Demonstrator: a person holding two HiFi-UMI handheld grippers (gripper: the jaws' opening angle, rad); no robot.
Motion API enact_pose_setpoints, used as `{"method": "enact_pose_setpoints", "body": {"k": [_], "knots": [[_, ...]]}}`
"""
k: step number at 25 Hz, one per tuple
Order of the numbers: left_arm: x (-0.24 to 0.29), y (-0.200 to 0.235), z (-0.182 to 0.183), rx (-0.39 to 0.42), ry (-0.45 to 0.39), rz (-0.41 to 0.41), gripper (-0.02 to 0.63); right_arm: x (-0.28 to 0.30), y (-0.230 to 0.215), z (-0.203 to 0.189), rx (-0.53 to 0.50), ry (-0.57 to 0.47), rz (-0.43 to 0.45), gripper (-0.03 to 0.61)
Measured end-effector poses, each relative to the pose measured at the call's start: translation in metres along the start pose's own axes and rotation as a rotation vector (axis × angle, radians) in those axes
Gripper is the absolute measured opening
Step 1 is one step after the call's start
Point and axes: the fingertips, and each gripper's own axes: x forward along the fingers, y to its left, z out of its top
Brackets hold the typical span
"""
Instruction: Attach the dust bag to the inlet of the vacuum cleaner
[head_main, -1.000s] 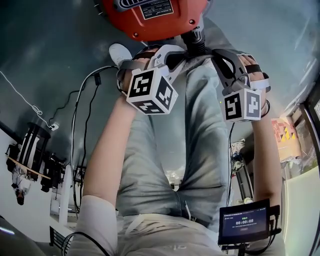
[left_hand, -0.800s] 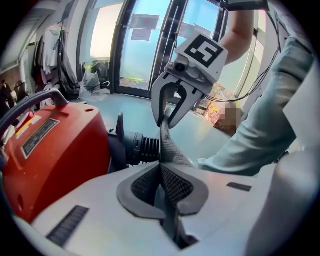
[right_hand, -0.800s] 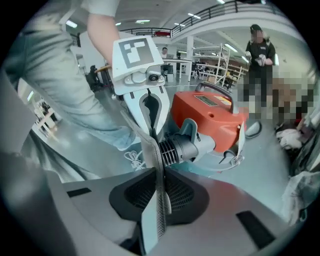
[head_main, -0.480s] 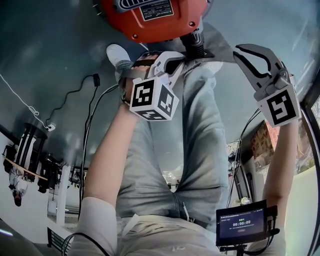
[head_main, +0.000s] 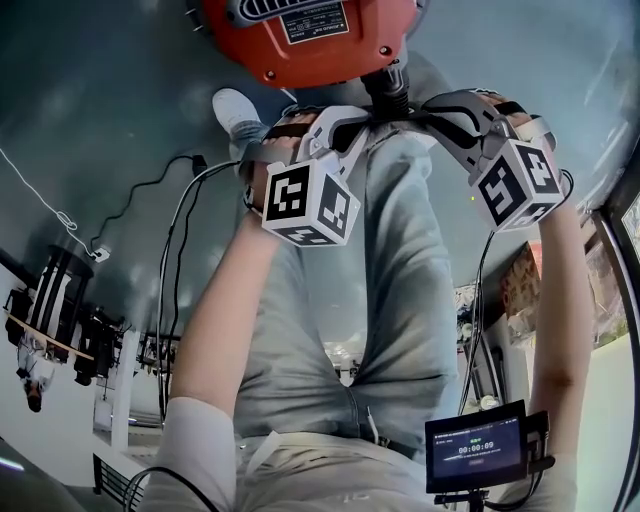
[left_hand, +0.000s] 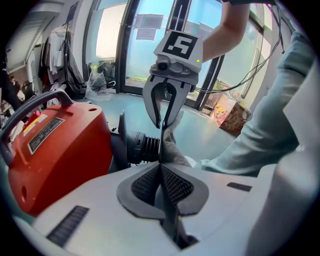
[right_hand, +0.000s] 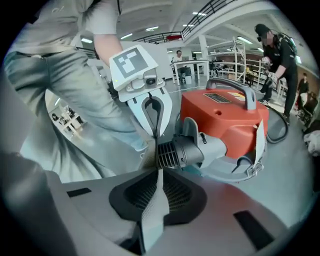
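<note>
The red vacuum cleaner (head_main: 300, 40) stands on the floor at the top of the head view, its black ribbed inlet (head_main: 388, 88) pointing toward me. The dust bag is grey mesh cloth (left_hand: 174, 148), bunched just in front of the inlet (left_hand: 142, 147). My left gripper (left_hand: 161, 167) is shut on a fold of it. My right gripper (right_hand: 159, 175) is shut on a grey strip of the same bag (right_hand: 152, 210), beside the inlet (right_hand: 177, 152). In the head view the left gripper (head_main: 360, 118) and right gripper (head_main: 428, 105) meet from either side at the inlet.
My own legs in light jeans (head_main: 400, 300) and a white shoe (head_main: 235, 105) lie below the vacuum. Cables (head_main: 170, 230) trail over the floor at left. A small screen (head_main: 475, 445) sits at lower right. A person in dark clothes (right_hand: 275, 55) stands behind the vacuum (right_hand: 225, 117).
The right gripper swung out to the right, away from the inlet, and has come back beside it. The left gripper has kept its place at the inlet.
</note>
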Motion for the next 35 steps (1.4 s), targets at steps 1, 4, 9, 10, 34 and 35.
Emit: {"method": "enact_pose_setpoints", "body": {"k": [1, 4, 9, 10, 34, 35], "knots": [[0.0, 0.001, 0.0, 0.006, 0.001, -0.002, 0.008, 0.003, -0.001, 0.0, -0.025, 0.017, -0.007, 0.034], [-0.001, 0.003, -0.001, 0.022, -0.006, 0.002, 0.008, 0.009, -0.005, -0.001, -0.072, 0.066, 0.0, 0.034], [-0.002, -0.002, 0.002, 0.071, 0.0, 0.042, 0.009, 0.009, 0.0, -0.005, -0.069, 0.143, 0.026, 0.032], [-0.001, -0.003, 0.002, 0.073, 0.001, 0.043, 0.009, 0.009, 0.001, -0.006, -0.083, 0.16, 0.027, 0.032], [0.016, -0.01, -0.025, 0.078, 0.088, -0.068, 0.02, 0.015, 0.013, 0.001, -0.189, 0.212, -0.231, 0.014], [0.016, -0.01, -0.024, 0.12, 0.095, -0.048, 0.02, 0.012, 0.01, 0.002, -0.185, 0.208, -0.249, 0.014]]}}
